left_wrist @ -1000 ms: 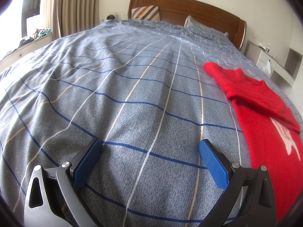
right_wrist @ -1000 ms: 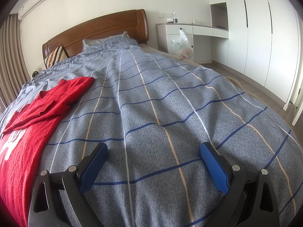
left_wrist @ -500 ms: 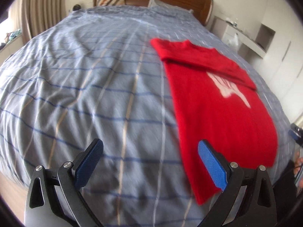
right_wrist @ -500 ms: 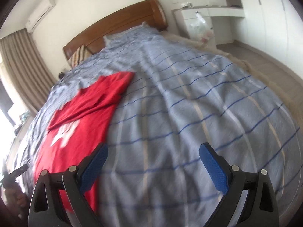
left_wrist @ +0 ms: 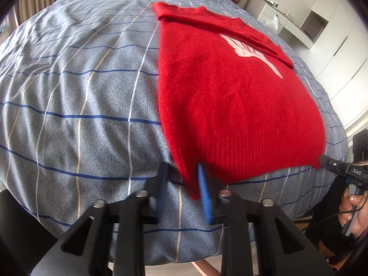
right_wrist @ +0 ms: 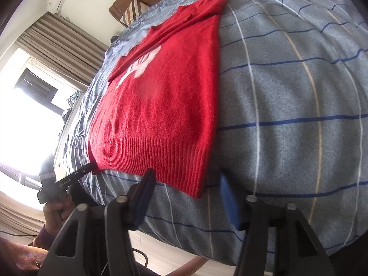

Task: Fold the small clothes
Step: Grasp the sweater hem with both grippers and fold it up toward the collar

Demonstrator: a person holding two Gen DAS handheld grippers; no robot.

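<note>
At the bed's foot, the soft, limp red knitted sweater (left_wrist: pixel 232 96) should lift lightly by its ribbed hem corners, where the left gripper (left_wrist: pixel 184 184) is closing on one and the right gripper (right_wrist: pixel 186 195) is closing around the other, not yet pinching.

Your red ribbed-knit fuzzy wool sweater (left_wrist: pixel 230 96) lies on a matt grey checked woven cotton bedcover (left_wrist: pixel 80 92); behind stands a glossy brown wooden headboard (right_wrist: pixel 124 2).

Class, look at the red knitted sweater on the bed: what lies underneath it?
The red knitted sweater lies flat on the grey-blue quilt with blue, white and tan lines, which shows all around it. The quilt beneath is covered, so anything else there cannot be seen.
</note>
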